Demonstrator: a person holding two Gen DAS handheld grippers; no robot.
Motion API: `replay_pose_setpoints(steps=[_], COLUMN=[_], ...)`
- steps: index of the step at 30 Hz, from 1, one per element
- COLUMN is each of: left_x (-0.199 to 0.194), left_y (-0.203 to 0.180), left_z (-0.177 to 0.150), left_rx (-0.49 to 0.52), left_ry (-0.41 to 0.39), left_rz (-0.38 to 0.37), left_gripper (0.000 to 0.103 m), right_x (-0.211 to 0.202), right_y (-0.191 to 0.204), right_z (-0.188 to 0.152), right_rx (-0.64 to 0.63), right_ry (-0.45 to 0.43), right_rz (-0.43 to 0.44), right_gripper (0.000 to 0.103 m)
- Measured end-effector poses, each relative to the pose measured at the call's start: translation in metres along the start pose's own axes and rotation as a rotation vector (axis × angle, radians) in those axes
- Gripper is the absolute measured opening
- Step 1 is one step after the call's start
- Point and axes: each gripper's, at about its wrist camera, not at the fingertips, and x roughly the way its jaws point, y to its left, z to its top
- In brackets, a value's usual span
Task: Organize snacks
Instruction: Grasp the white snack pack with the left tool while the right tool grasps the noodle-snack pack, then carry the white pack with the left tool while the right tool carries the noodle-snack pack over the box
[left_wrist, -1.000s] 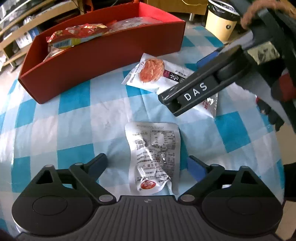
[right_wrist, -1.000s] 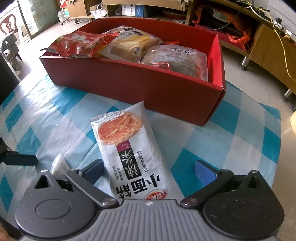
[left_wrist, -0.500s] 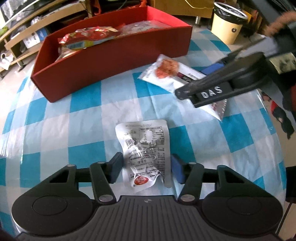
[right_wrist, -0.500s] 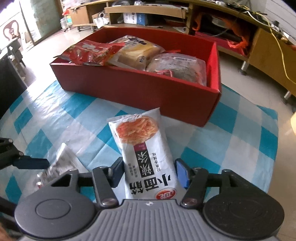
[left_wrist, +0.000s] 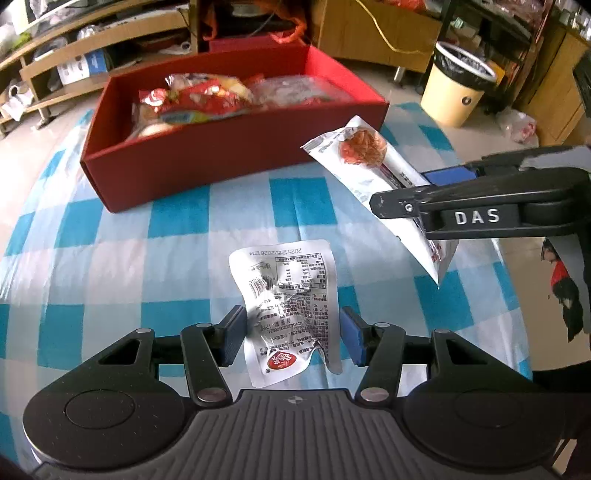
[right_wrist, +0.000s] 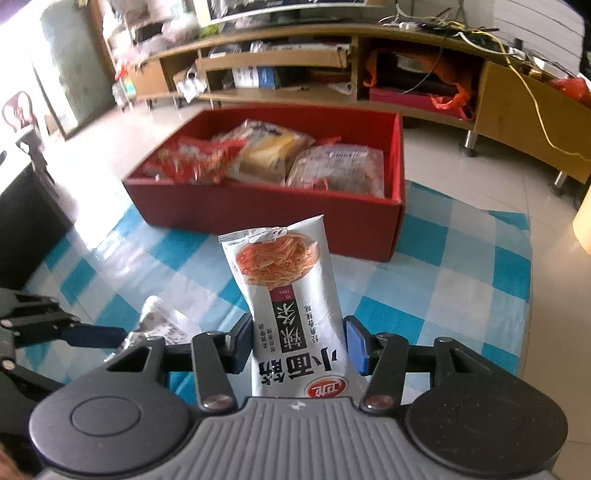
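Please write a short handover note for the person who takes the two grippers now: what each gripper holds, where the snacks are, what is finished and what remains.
Left gripper: shut on the silver snack pouch, lifted off the checkered tablecloth.
Right gripper: jaws closing on the white noodle-snack packet, which sits between the pads and is raised above the cloth.
Red box: stands on the cloth ahead of both grippers and already holds several snack bags.
Done: both loose packets are picked up.
Left: carry each one over the box wall and release it inside. No other loose snacks show on the cloth in these views.
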Motion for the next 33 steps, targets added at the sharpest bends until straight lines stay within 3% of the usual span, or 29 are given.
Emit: replay_pose_setpoints(steps=[16, 33], left_x=[-0.025, -0.048], left_y=[-0.003, 0.011], left_z=[0.019, 0.058], left_rx=[-0.006, -0.048], left_ry=[-0.109, -0.235], left_rz=[-0.03, 0.007], left_gripper=[0.062, 0.063], right_x=[-0.015, -0.024], right_y=[-0.014, -0.024], right_z=[0.014, 0.034], right_rx=[0.091, 0.116], right_ry=[-0.073, -0.145], right_rz=[0.049, 0.053], right_gripper=[0.051, 0.051])
